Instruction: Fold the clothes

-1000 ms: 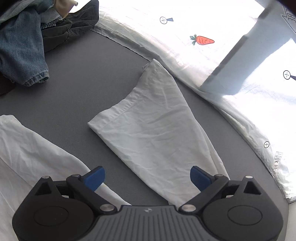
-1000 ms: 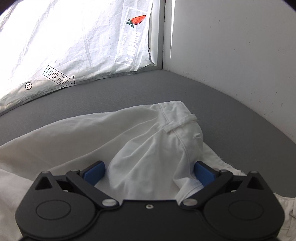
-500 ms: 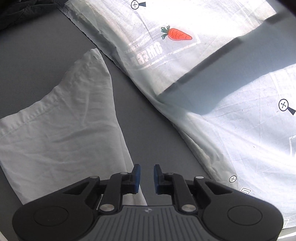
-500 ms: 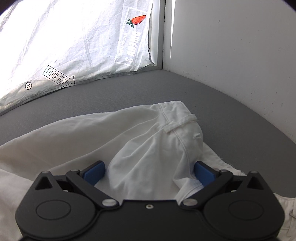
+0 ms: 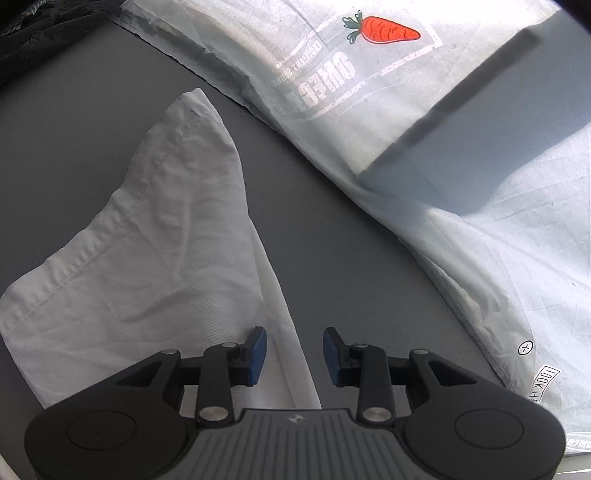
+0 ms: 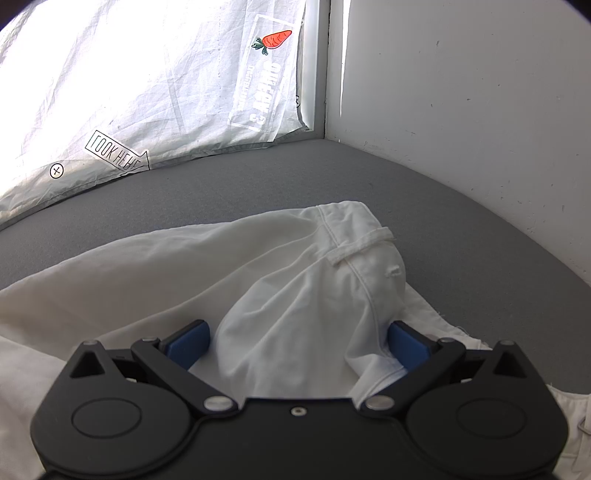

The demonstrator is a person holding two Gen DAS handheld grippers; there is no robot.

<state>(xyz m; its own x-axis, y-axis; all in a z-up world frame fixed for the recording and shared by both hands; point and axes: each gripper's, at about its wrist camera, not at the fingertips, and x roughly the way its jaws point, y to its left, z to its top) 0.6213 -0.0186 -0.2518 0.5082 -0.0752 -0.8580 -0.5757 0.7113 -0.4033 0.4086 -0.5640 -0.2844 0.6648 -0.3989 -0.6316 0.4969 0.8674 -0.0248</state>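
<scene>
White trousers lie on a grey mattress (image 5: 351, 240). In the left wrist view one trouser leg (image 5: 147, 240) spreads flat, its hem towards the top. My left gripper (image 5: 294, 354) hangs low over the leg's right edge, its jaws opening. A narrow strip of that edge lies between the blue pads (image 5: 256, 356), which do not press it. In the right wrist view the waistband end (image 6: 332, 280), with a belt loop (image 6: 362, 245), stands bunched up in a hump. My right gripper (image 6: 297, 341) straddles the hump with jaws wide, the left pad (image 6: 188, 341) just clear of it.
A white printed sheet with a carrot (image 5: 406, 92) hangs along the mattress's far side, also in the right wrist view as sheet (image 6: 147, 92). Dark clothes (image 5: 33, 33) lie at the top left. A white wall (image 6: 461, 110) bounds the mattress on the right.
The left gripper slid right along the trouser leg towards the sheet; its jaws went from wide to nearly shut and then part way apart. The jeans pile left its view. The right gripper kept still.
</scene>
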